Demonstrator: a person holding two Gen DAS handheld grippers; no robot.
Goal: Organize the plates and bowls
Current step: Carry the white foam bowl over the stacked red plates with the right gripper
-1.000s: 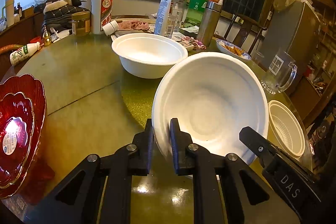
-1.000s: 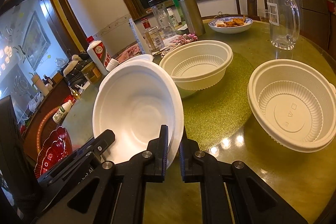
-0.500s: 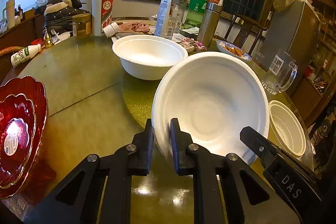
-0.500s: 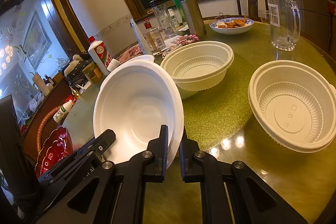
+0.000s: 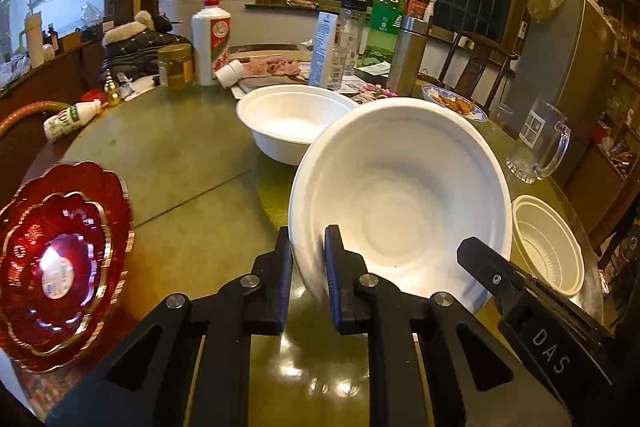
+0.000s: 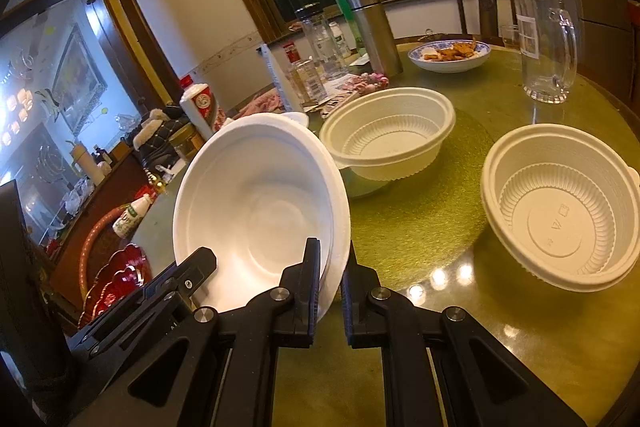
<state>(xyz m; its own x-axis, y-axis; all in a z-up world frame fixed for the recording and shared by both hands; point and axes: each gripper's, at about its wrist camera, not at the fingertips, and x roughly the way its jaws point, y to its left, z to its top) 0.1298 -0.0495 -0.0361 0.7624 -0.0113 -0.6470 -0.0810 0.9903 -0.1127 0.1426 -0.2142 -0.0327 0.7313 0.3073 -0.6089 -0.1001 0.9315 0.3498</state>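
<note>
Both grippers hold one white foam bowl point(image 5: 400, 195) tilted above the table. My left gripper point(image 5: 307, 255) is shut on its left rim and my right gripper point(image 6: 331, 267) is shut on its right rim; the bowl also shows in the right wrist view point(image 6: 256, 211). A second white foam bowl point(image 5: 292, 123) stands upright behind it. Two ribbed cream plastic bowls stand to the right, one further back point(image 6: 392, 135) and one nearer point(image 6: 560, 203). Stacked red scalloped plates point(image 5: 60, 263) lie at the left table edge.
The round green table point(image 5: 180, 163) carries bottles, a steel flask point(image 5: 406, 55), a glass mug point(image 6: 546, 47), a blue-rimmed dish of food point(image 6: 450, 55) and a jar at the back. A small bottle point(image 5: 70, 117) lies at the left edge.
The held bowl has risen a little and moved slightly toward the far foam bowl, with both grippers still gripping it. The other bowls and plates have not moved.
</note>
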